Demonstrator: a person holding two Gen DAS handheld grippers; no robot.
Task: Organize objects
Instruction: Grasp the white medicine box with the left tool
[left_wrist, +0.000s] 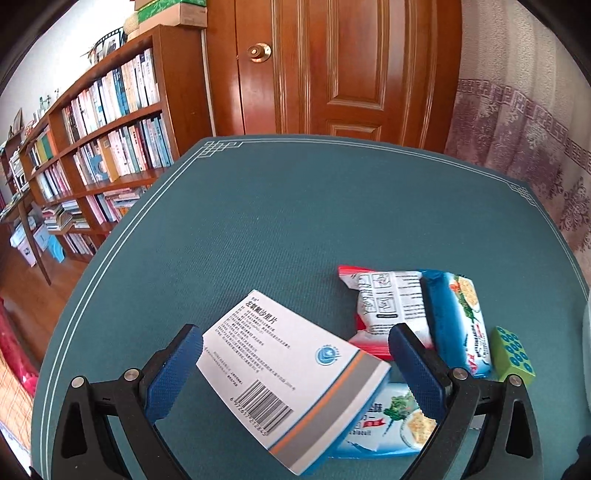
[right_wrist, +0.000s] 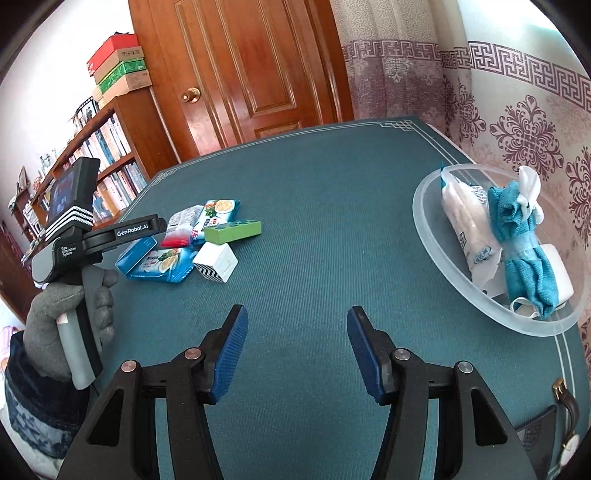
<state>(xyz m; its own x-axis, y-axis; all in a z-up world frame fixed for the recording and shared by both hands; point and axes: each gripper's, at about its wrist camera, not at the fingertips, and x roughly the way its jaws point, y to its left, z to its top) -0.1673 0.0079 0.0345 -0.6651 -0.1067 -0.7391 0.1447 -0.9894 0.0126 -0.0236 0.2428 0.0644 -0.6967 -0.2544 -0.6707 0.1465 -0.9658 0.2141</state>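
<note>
My left gripper (left_wrist: 295, 345) is open, its blue fingers on either side of a white medicine box (left_wrist: 291, 380) that lies tilted on a blue biscuit packet (left_wrist: 384, 421). Beyond lie a red-and-white snack packet (left_wrist: 388, 306), a second blue biscuit packet (left_wrist: 460, 325) and a green block (left_wrist: 513, 354). In the right wrist view the left gripper's body (right_wrist: 110, 232) hangs over the same pile, with the green block (right_wrist: 232, 230) and a white box (right_wrist: 216, 262). My right gripper (right_wrist: 295, 317) is open and empty above the bare mat.
A clear glass bowl (right_wrist: 424, 221) at the right table edge holds a white packet (right_wrist: 469, 225) and a rolled teal cloth (right_wrist: 524, 254). A wristwatch (right_wrist: 569, 417) lies at the near right. A bookshelf (left_wrist: 103, 140) and a wooden door (left_wrist: 332, 66) stand beyond the teal table (left_wrist: 280, 221).
</note>
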